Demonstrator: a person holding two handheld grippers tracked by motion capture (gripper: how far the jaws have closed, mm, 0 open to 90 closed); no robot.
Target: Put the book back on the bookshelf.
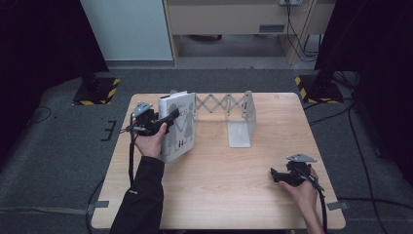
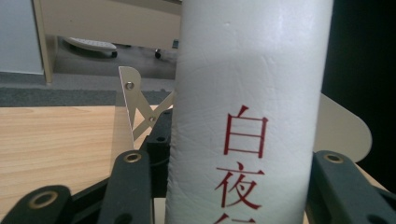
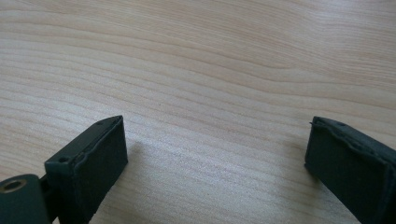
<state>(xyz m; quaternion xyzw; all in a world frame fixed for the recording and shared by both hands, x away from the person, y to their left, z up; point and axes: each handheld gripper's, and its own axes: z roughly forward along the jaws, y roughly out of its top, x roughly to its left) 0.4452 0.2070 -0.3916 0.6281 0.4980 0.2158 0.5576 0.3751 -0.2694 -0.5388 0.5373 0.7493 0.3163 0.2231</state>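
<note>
A white book (image 1: 178, 127) with dark child figures on its cover stands upright at the left end of an expanding metal book rack (image 1: 229, 108). My left gripper (image 1: 168, 121) is shut on the book's spine, held level by a hand in a black sleeve. In the left gripper view the white spine (image 2: 247, 107) with red characters sits between the two black jaws, and a rack plate (image 2: 130, 100) stands behind it. My right gripper (image 1: 278, 175) rests low near the table's right front, open; its pads (image 3: 100, 154) stand wide apart over bare wood.
The wooden table (image 1: 219, 195) bears the rack's right bookend (image 1: 242, 127), with its flat foot lying toward the front. Black stands with yellow-striped bases (image 1: 97, 90) stand on the grey floor beyond the table's far corners. Cables trail on the floor at right.
</note>
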